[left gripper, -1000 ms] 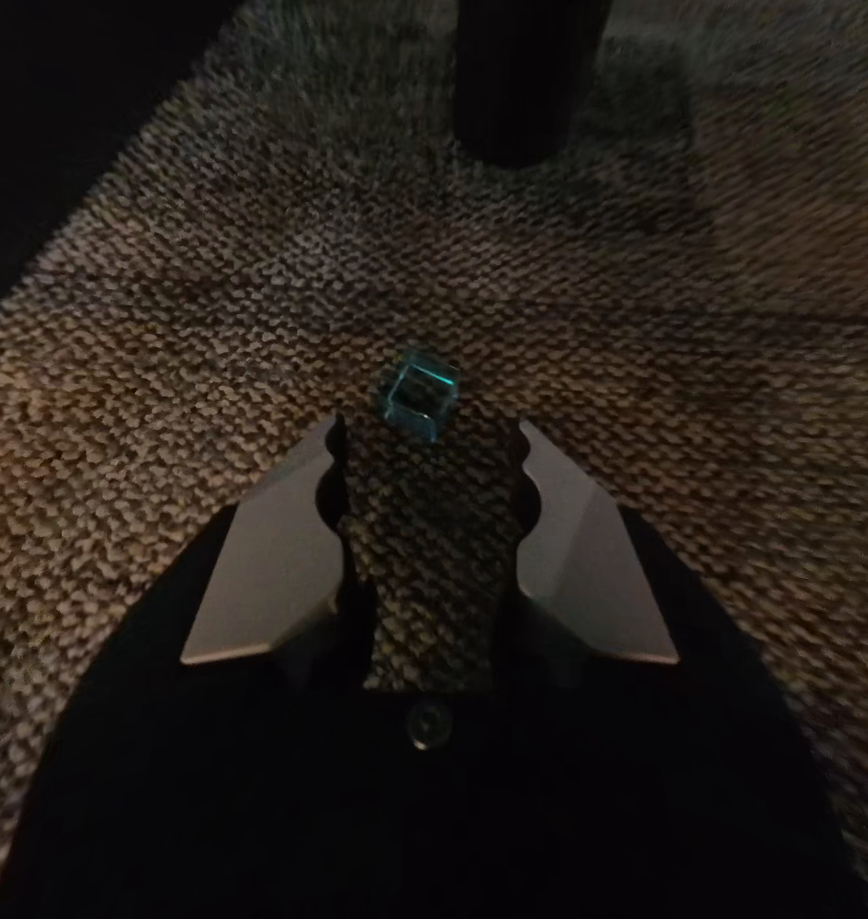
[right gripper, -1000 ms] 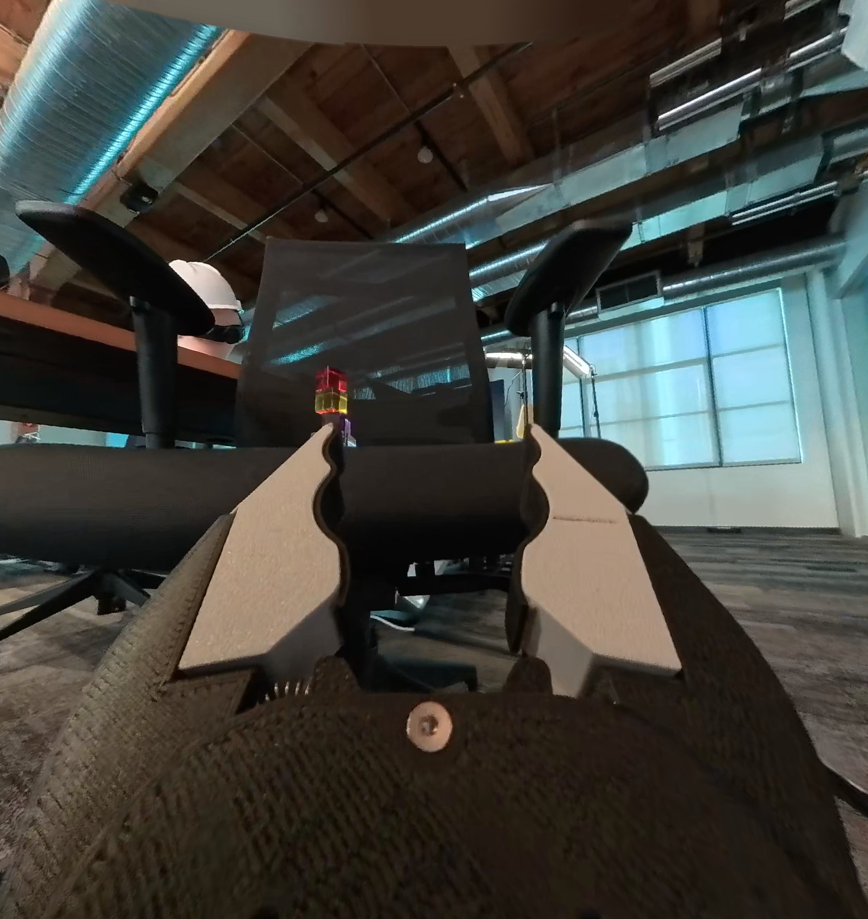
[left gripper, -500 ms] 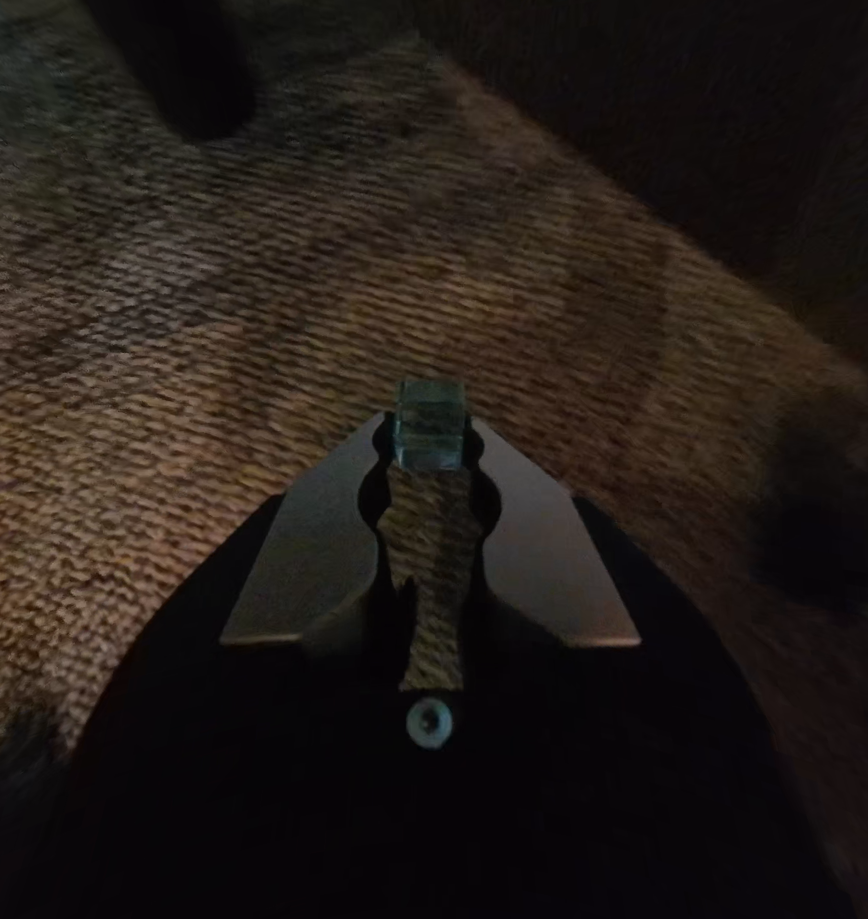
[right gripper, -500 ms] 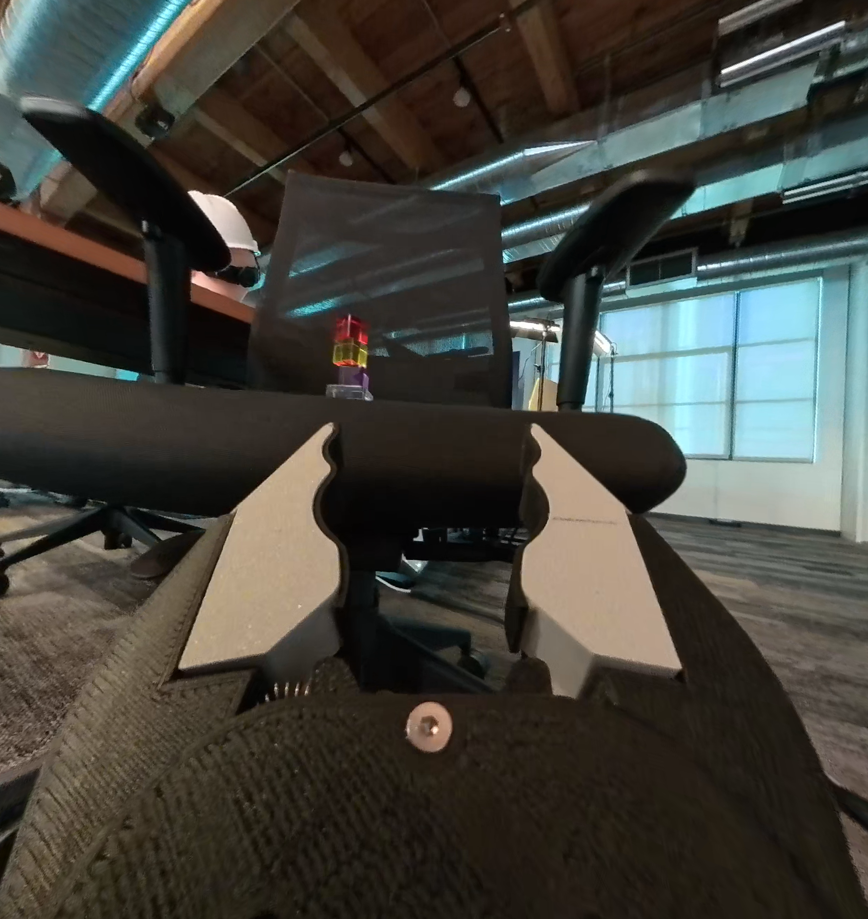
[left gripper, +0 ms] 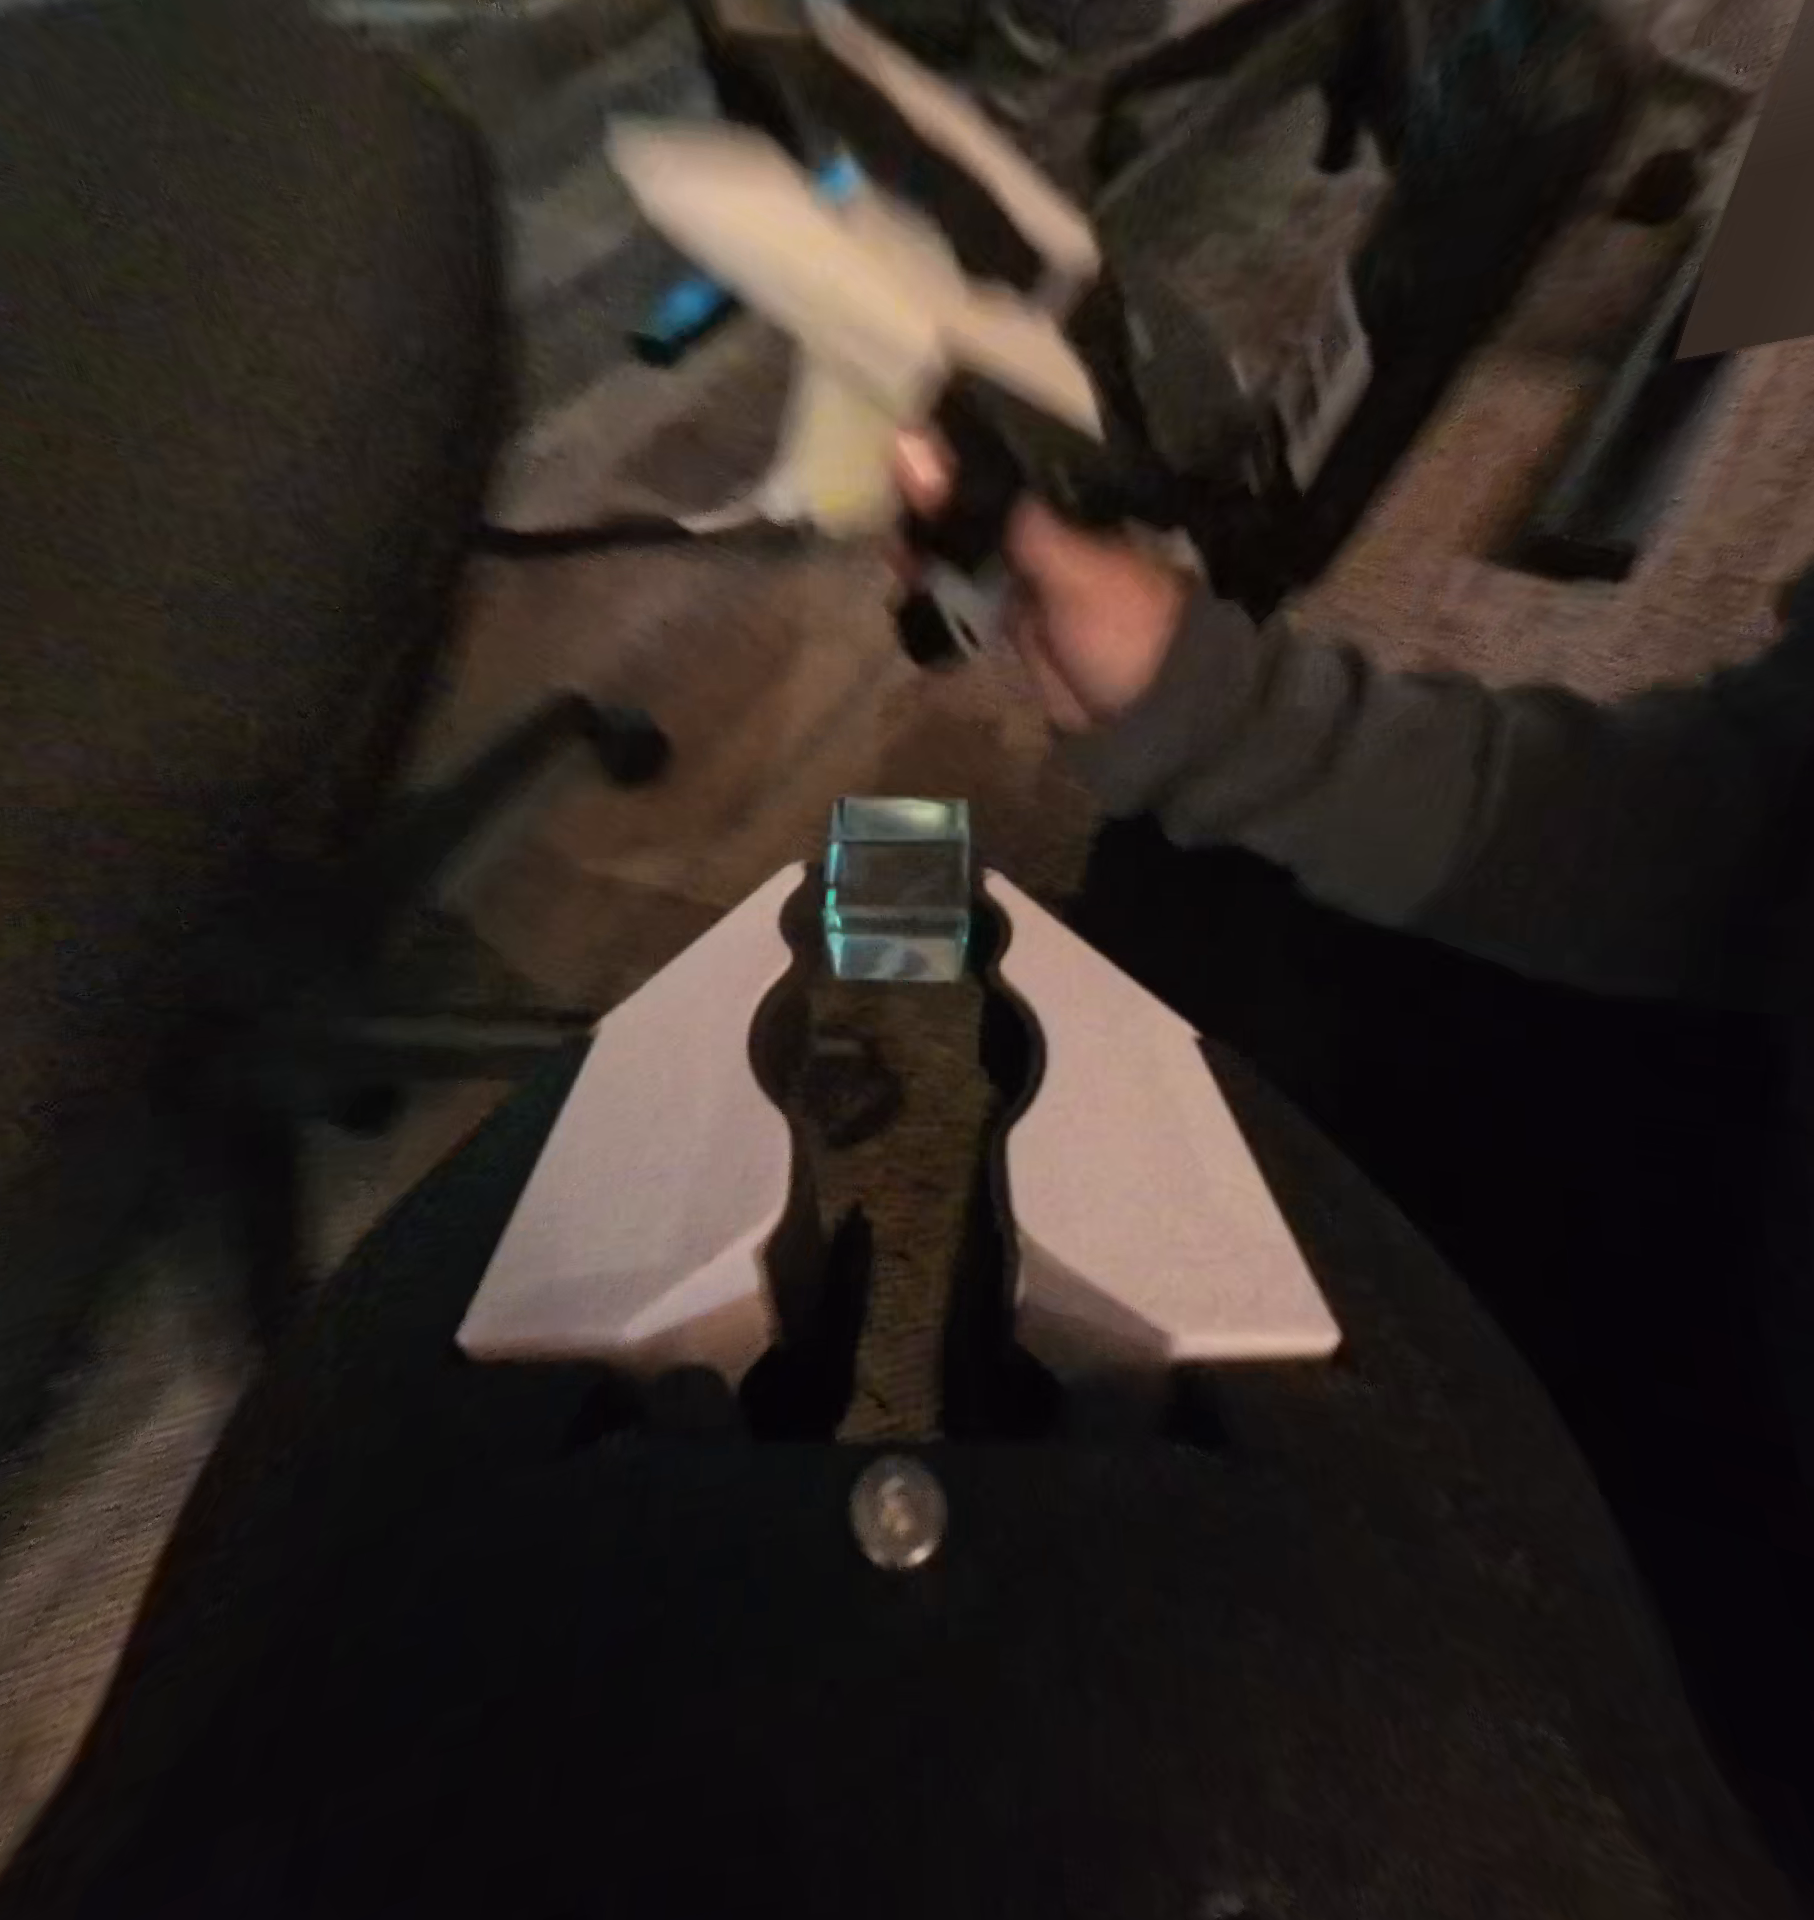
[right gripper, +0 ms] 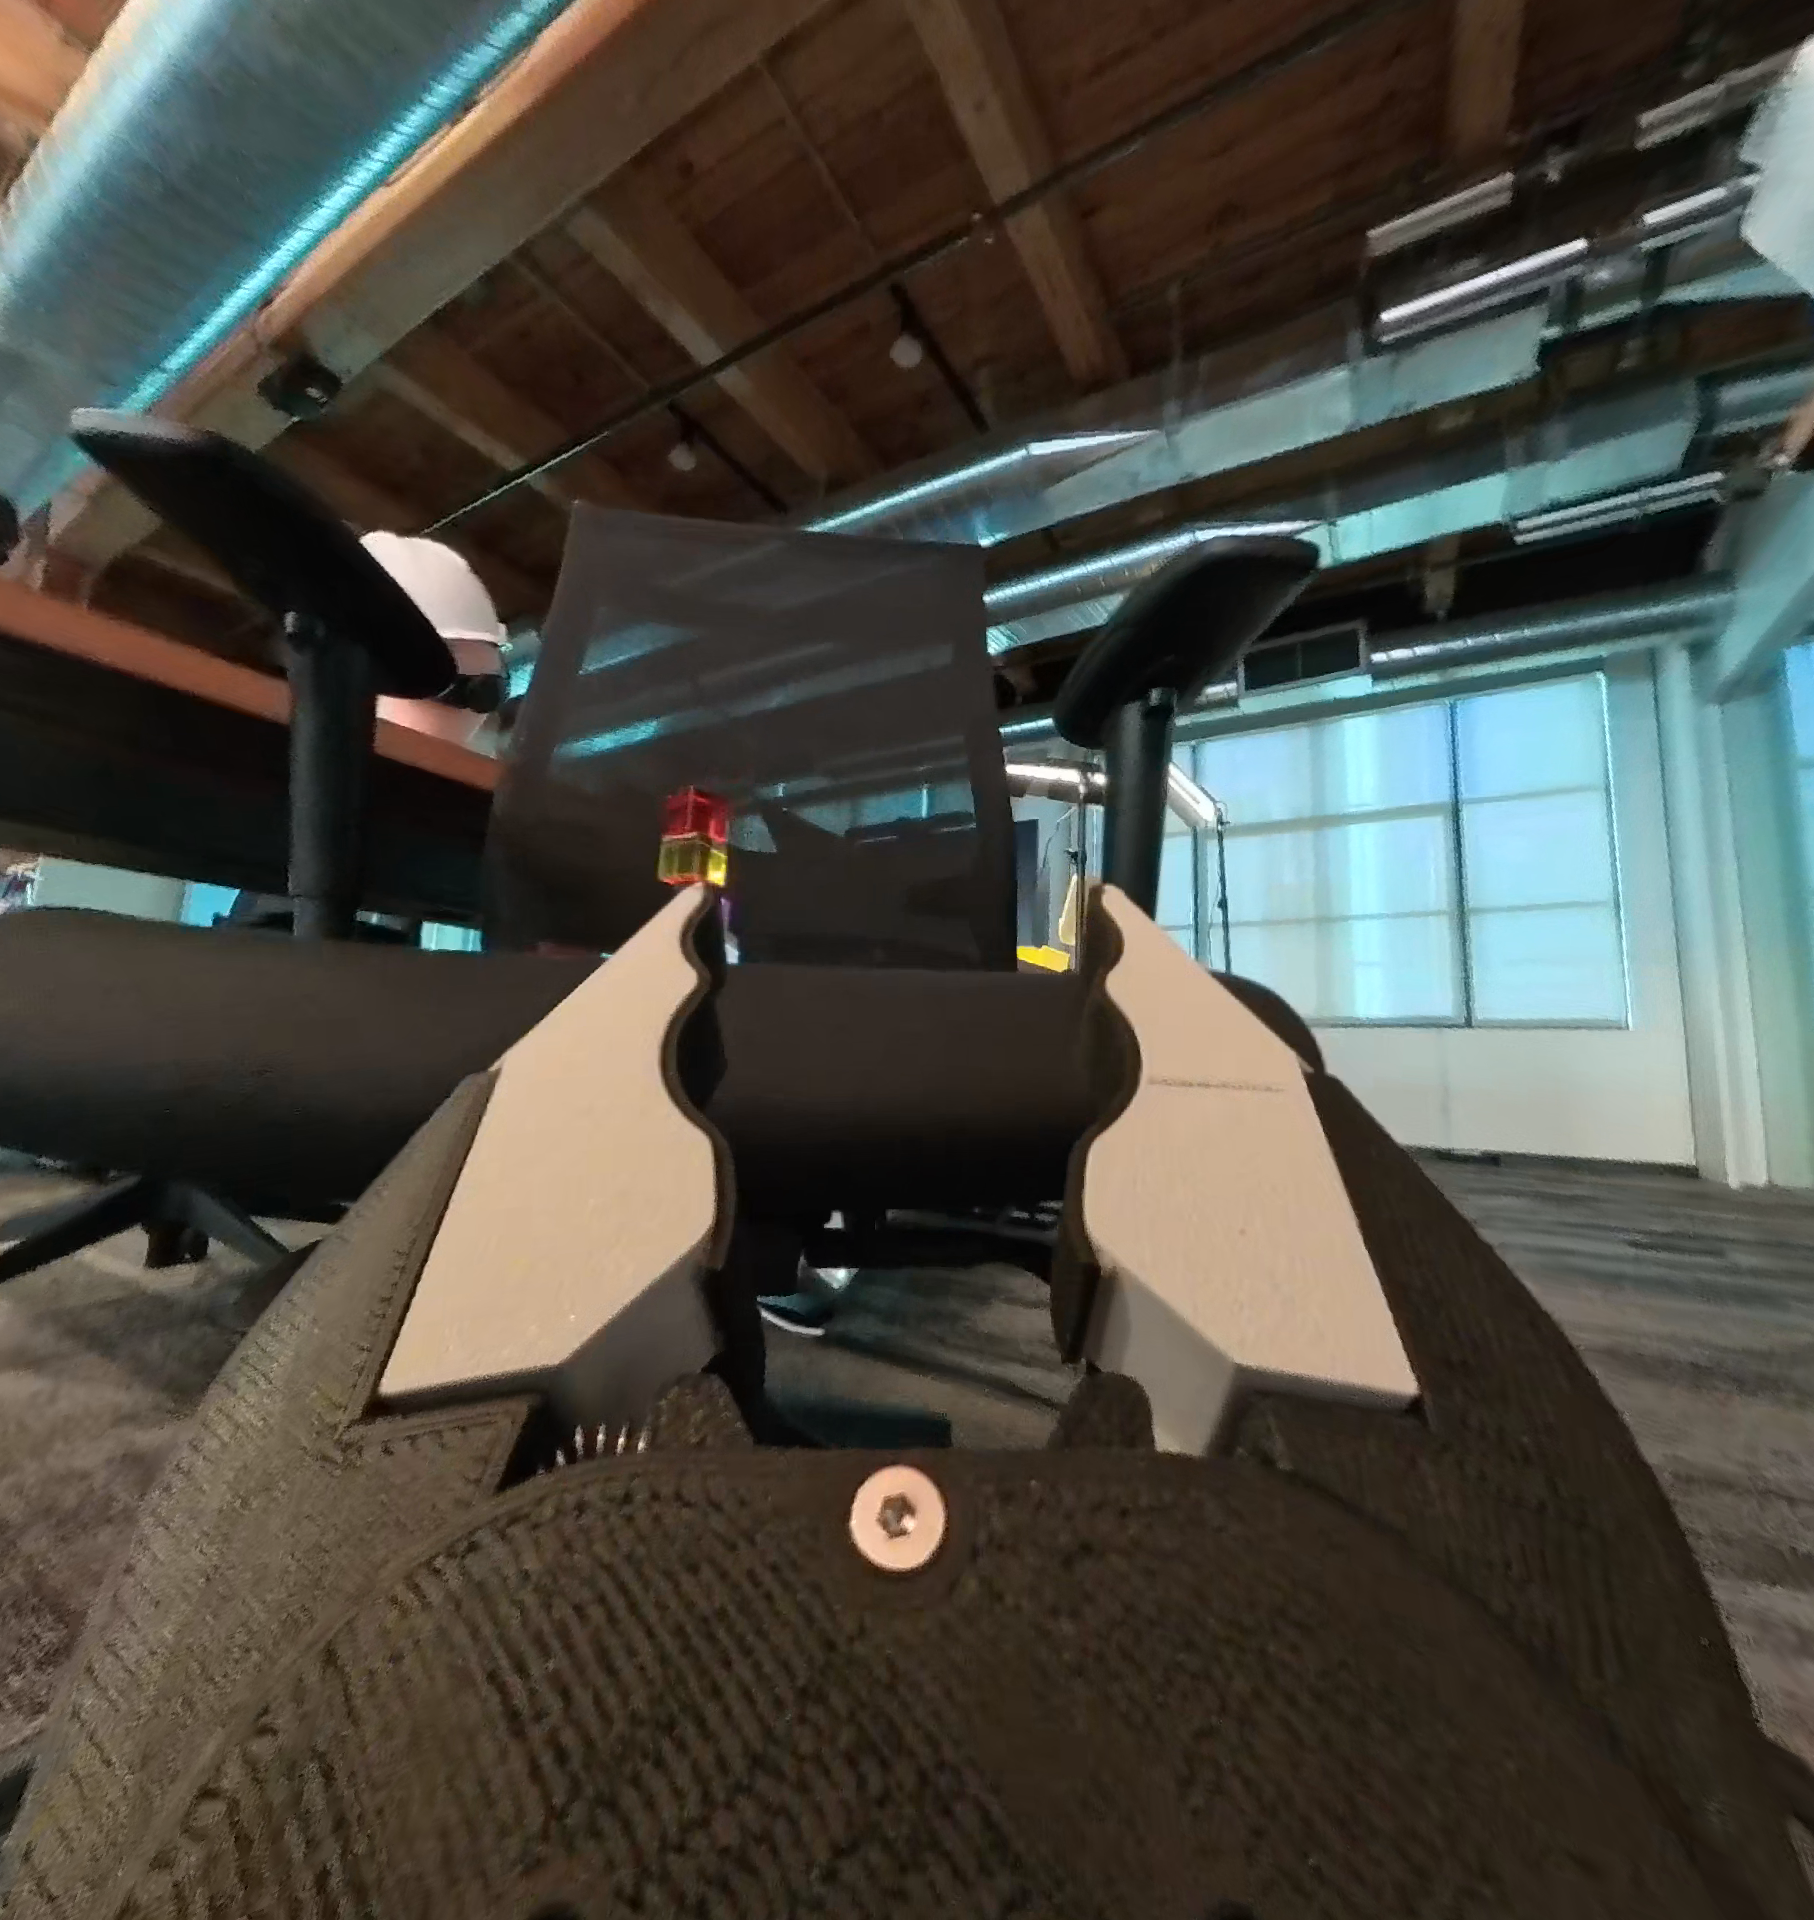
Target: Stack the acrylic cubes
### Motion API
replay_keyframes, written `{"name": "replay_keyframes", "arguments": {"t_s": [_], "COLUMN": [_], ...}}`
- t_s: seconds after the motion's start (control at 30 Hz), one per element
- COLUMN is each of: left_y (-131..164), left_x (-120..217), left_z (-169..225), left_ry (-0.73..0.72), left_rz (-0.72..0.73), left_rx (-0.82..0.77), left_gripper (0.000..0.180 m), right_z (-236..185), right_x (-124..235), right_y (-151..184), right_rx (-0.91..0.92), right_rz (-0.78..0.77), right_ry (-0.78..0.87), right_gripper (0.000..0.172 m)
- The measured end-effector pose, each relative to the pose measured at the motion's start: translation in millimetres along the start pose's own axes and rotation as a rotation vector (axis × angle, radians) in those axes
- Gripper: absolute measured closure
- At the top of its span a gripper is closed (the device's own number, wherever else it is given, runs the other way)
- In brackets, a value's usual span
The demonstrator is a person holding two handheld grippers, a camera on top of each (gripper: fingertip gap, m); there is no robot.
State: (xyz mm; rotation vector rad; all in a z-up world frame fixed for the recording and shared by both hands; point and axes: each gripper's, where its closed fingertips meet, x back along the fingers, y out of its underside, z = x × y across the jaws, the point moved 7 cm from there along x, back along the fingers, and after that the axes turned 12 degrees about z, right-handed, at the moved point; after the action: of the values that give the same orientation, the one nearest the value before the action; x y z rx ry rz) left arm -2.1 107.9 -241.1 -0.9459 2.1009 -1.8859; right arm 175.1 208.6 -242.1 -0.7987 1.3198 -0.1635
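One small clear glass-like cube (left gripper: 898,894), on carpet (left gripper: 799,707) a sec ago, is now lifted, pinched by left gripper (left gripper: 896,914); right gripper (right gripper: 903,935) wide open, empty (near chair seat (right gripper: 259,1029)).

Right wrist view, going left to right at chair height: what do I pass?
Left armrest → white hard hat → red cube on yellow cube → mesh backrest → right armrest → windows. The right gripper sits below, jaws open and bare.
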Motion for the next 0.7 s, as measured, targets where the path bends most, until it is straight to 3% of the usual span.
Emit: {"name": "replay_keyframes", "arguments": {"t_s": [0.17,0.27,0.47,0.57,0.7], "left_y": [-134.9,-176.9,-198.4,-190.8,-173.3], "left_x": [28.3,18.0,-8.3,-18.8,-30.8], "left_z": [-94.7,-167.2,-296.0,-326.3,-338.9], "left_ry": [-0.264,-0.341,-0.487,-0.497,-0.540], "left_rz": [0.067,0.008,-0.041,-0.040,-0.090], "left_rx": [-0.113,0.000,0.303,0.431,0.413], "left_gripper": [0.154,0.154,0.154,0.154,0.154], "right_z": [0.1,-1.0,-1.2,-1.0,0.7], "right_x": [0.2,0.3,0.9,1.0,0.9], "right_y": [6.2,7.6,14.0,16.8,18.3], "right_rx": [-0.012,-0.009,-0.037,-0.053,-0.083], "right_rz": [-0.024,-0.028,-0.048,-0.062,-0.071], "right_ry": [0.003,-0.005,-0.009,-0.011,-0.005], "right_gripper": [0.104,0.104,0.104,0.104,0.105]}}
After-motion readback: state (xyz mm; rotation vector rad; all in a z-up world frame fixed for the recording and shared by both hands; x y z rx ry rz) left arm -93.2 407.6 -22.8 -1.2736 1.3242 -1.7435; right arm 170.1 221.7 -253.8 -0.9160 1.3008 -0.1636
